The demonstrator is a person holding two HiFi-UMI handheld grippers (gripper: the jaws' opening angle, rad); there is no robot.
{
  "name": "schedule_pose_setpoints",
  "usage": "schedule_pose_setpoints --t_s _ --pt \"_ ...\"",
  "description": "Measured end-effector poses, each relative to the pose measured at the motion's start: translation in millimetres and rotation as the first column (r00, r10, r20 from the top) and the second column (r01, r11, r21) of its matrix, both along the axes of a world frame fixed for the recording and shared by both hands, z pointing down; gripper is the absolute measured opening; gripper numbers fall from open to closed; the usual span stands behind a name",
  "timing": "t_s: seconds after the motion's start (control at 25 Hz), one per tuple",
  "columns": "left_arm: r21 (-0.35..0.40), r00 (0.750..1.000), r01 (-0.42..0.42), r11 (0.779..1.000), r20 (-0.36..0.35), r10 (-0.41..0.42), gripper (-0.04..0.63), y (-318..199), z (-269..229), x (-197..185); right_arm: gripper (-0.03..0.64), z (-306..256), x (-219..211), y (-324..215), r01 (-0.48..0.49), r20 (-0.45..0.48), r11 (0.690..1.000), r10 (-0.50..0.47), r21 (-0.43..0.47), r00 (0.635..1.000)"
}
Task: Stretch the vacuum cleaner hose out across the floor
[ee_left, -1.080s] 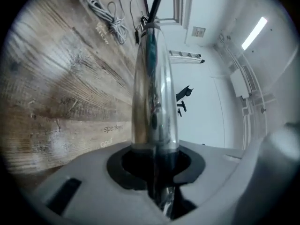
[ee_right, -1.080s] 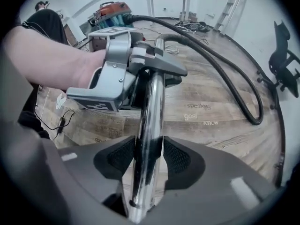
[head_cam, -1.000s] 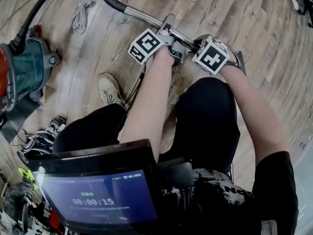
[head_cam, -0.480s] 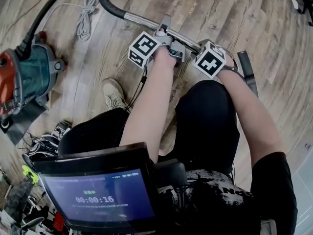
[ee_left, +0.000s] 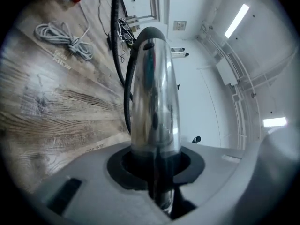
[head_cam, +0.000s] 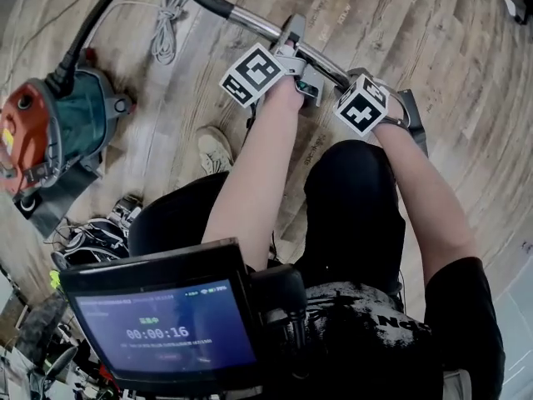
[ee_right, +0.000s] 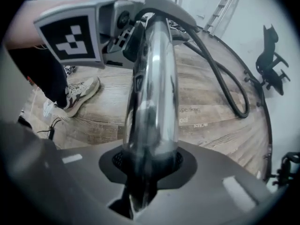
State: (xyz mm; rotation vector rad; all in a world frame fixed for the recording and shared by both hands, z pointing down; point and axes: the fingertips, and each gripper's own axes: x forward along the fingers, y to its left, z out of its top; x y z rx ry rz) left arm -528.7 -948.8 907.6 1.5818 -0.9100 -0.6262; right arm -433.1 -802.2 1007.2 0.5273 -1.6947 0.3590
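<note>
Black hose (head_cam: 93, 22) leading out of the vacuum cleaner body (head_cam: 50, 132) and away over the wooden floor (head_cam: 466, 73), then curving into the chrome wand (head_cam: 265, 27), up and to the right of the body. Both grippers clamped on that wand. Left gripper (head_cam: 291, 36) nearer the hose end, with jaws narrowed onto the tube. Right gripper (head_cam: 385, 98) further from the body, with jaws just closing from wide onto the same tube.

Probably the step now: carry the wand away from the body to draw the slack hose straight. Keep both grips firm and the wand steady. Walk it out rather than yank, to avoid dragging or tipping the body. Steer clear of the coiled grey cable (head_cam: 166, 15) just beyond the body.
</note>
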Motion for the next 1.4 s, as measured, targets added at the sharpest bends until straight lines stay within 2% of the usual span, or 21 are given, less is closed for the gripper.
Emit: schedule_pose_setpoints --t_s 0.08,0.2,0.4,0.56,0.64,0.76,0.84,0.96,1.12,1.2,1.4 --pt "-0.004 1.000 -0.022 1.000 0.013 0.022 0.084 3.6 -33.9 2.0 0.080 -28.9 -7.4 -3.8 -0.012 -0.015 0.999 0.012 0.048 1.000" --pt "-0.023 1.000 -0.024 0.999 0.018 0.024 0.083 11.8 -86.0 -9.6 0.054 -85.7 -23.6 3.4 -0.036 0.029 0.998 0.035 0.045 0.999" --pt "-0.066 0.995 -0.051 0.996 0.079 0.056 0.081 34.2 -179.2 -22.2 0.051 -184.1 -46.5 38.6 -0.061 0.099 0.997 0.065 -0.045 0.993" --pt "-0.063 0.990 -0.044 0.997 0.130 0.051 0.093 56.3 -260.0 -28.3 0.051 -271.1 -59.1 74.4 -0.075 0.142 0.987 0.095 -0.143 0.985" --pt "-0.067 0.991 -0.042 0.997 0.120 0.049 0.094 70.3 -300.6 -27.4 0.051 -315.0 -61.0 95.5 -0.076 0.165 0.976 0.110 -0.203 0.980" --pt "-0.081 0.997 -0.053 0.995 0.050 0.057 0.074 92.1 -361.4 -9.4 0.054 -374.9 -48.1 123.9 -0.076 0.204 0.965 0.130 -0.252 0.970" --pt "-0.074 0.996 -0.085 0.994 0.030 0.087 0.072 106.3 -401.2 11.7 0.055 -411.3 -30.6 135.4 -0.060 0.223 0.969 0.116 -0.240 0.968" --pt "-0.058 0.991 -0.123 0.991 0.052 0.126 0.069 135.1 -451.7 43.3 0.063 -455.4 -0.6 156.6 -0.026 0.222 0.981 0.069 -0.190 0.973" --pt "-0.042 0.988 -0.103 0.994 0.109 0.107 0.069 167.8 -499.9 70.7 0.086 -498.9 31.9 174.9 0.016 0.189 0.999 -0.009 -0.038 0.982" --pt "-0.051 0.989 -0.096 0.994 0.110 0.101 0.069 186.6 -515.8 83.8 0.084 -518.5 46.2 191.5 0.005 0.188 1.000 -0.004 -0.004 0.982" --pt "-0.056 0.985 -0.122 0.991 0.116 0.128 0.069 223.3 -538.0 115.5 0.072 -543.8 72.6 229.4 -0.052 0.222 0.999 0.052 -0.009 0.974"
